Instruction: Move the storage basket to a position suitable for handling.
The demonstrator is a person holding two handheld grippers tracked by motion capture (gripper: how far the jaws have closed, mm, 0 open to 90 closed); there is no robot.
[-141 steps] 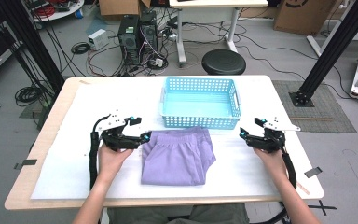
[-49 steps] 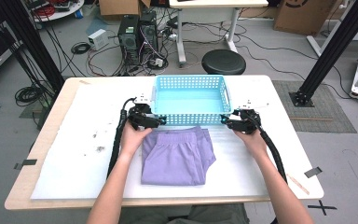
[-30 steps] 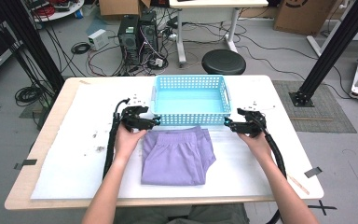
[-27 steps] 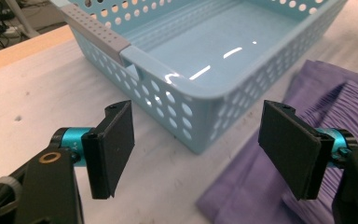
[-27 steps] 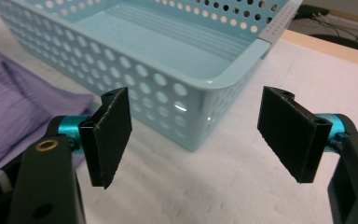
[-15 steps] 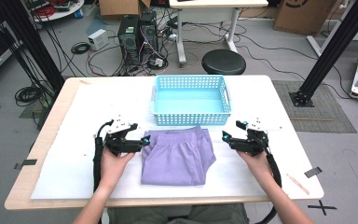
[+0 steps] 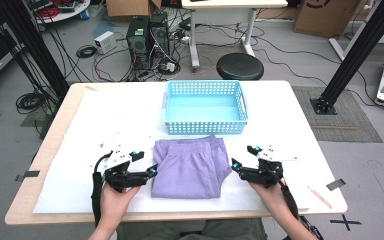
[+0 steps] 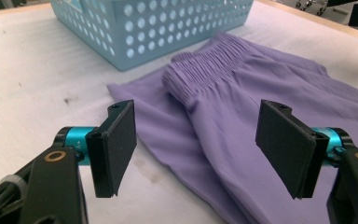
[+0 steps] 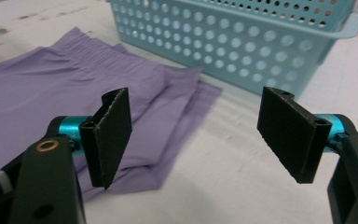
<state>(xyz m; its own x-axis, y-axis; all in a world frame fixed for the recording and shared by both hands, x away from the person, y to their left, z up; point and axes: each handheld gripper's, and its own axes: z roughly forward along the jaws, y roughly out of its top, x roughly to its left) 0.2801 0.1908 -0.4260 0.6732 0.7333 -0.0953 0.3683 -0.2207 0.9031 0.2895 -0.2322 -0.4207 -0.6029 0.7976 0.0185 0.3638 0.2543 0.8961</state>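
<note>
Now the soft purple folded shorts [image 7: 190,167] lie flat on the bench, at 6 o'clock from the light blue plastic basket [image 7: 204,107]. Both tongs, left [image 7: 153,170] and right [image 7: 233,165], gape wide, holding nothing. Next, I think, each must pinch a side edge.

The high view looks down and forward from above the person's side of the table [image 7: 105,115], far enough to take in the whole top. Each gripper view sits low and close behind its own two fingers [image 8: 116,144] [image 9: 109,135], facing the far edge. All three share the purple shorts [image 7: 190,167] [image 8: 242,116] [image 9: 37,88] and the blue basket [image 7: 205,107] [image 8: 158,28] [image 9: 242,42] beyond the fingertips.
</note>
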